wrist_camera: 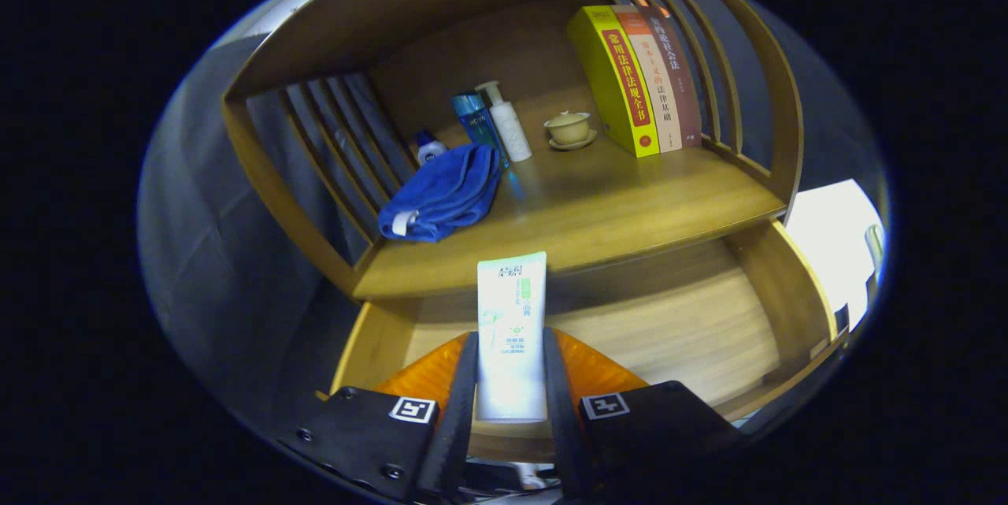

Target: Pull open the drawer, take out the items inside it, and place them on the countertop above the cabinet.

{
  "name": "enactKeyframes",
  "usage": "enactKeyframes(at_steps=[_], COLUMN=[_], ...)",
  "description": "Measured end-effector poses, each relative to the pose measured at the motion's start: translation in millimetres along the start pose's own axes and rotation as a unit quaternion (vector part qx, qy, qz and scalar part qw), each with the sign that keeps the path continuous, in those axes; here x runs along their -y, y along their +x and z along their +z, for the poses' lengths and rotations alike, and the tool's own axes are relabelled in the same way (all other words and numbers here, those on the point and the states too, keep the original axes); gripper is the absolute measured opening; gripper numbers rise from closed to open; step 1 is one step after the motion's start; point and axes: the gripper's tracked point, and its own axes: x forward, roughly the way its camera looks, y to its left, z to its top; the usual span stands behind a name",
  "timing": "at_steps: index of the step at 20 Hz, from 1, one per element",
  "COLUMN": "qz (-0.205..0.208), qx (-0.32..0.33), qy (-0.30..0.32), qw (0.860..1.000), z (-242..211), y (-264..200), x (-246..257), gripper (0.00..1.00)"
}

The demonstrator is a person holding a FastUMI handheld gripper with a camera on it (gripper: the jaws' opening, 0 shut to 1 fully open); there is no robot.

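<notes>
Drawer [630, 324] stands pulled open; the jaws grasp the cleanser tube [512, 332] upright between them above it, lifted out. Left, I judge: set it on the desk [598, 213] at 12 o'clock, beside the blue towel [441, 194]

Wooden countertop [598, 213], blue towel [445, 194], bottles [508, 123], cup [568, 128], books [638, 79]

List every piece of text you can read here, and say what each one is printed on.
"常用法律法规全书": spine of the yellow book.
"法律基础": lower spine of the cream book; its upper line is blurred.
Brown book: spine characters too blurred to read.
White tube, clamped between the gripper's fingers: print too small.
Blue bottle: lettering blurred.
</notes>
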Motion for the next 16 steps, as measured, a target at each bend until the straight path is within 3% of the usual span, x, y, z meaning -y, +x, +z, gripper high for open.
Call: enactKeyframes(at_steps=[6, 16], qz=[-0.020, -0.052], qx=[0.031, 0.029], qy=[-0.003, 0.019], qw=[0.999, 0.998], z=[50, 76], y=[26, 103], x=[13, 46], gripper=[0.54, 0.54])
